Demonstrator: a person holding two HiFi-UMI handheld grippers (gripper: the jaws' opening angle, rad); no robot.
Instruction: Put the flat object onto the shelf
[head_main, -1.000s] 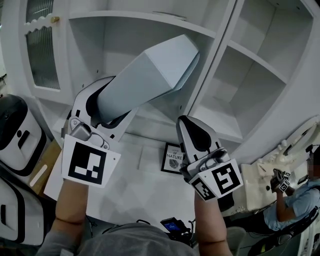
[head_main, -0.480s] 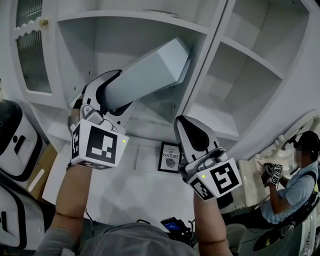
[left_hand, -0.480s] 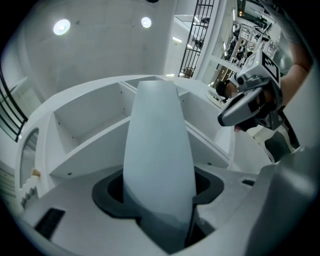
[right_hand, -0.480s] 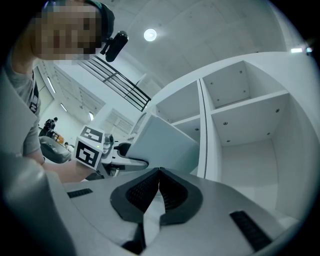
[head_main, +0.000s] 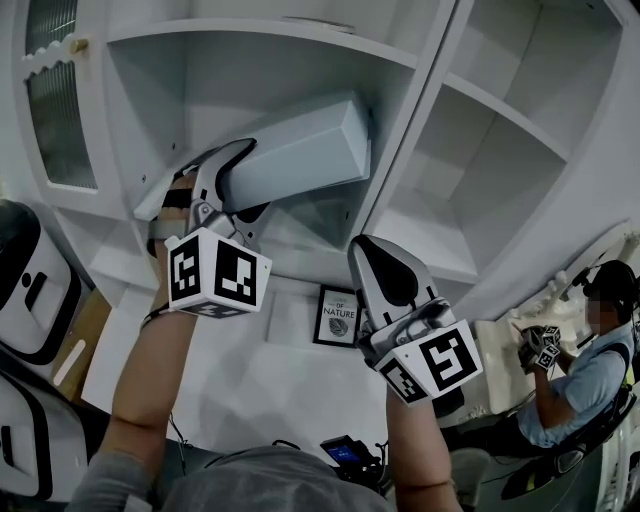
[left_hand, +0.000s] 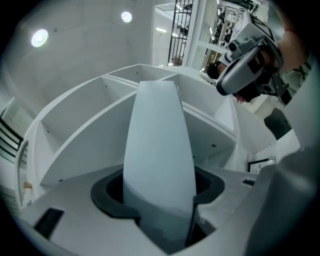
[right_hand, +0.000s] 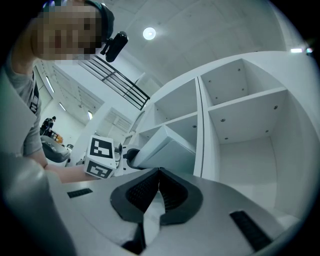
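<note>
Two hand-held grippers are raised in front of a tall white wooden shelf unit (head_main: 415, 130) that fills the upper half of the head view. Below it, a white countertop (head_main: 250, 370) runs across the middle of the frame. A small black-framed card (head_main: 340, 315) printed "OF NATURE" stands there, at the foot of the unit. At upper left, the unit has a door with ribbed glass panes (head_main: 60, 110), and rounded black-and-white cases (head_main: 25, 270) sit at the left edge. At lower right, a second person (head_main: 585, 375) sits holding small marker cubes. A small dark device with a lit screen (head_main: 345, 450) shows at the bottom centre.

The unit is split into open compartments by boards and an upright divider. The flat pale grey-blue rectangular box (head_main: 300, 150) lies at a slant in the upper-centre compartment, with its far end close to the divider. Whether it rests on the shelf board cannot be told.

The left gripper (head_main: 235, 190) clamps the box's near end between its dark pads (its own view shows the box standing tall between them). The right gripper (head_main: 383, 250) hangs lower, right of centre and apart from the box, with its ribbed pads pressed together.
</note>
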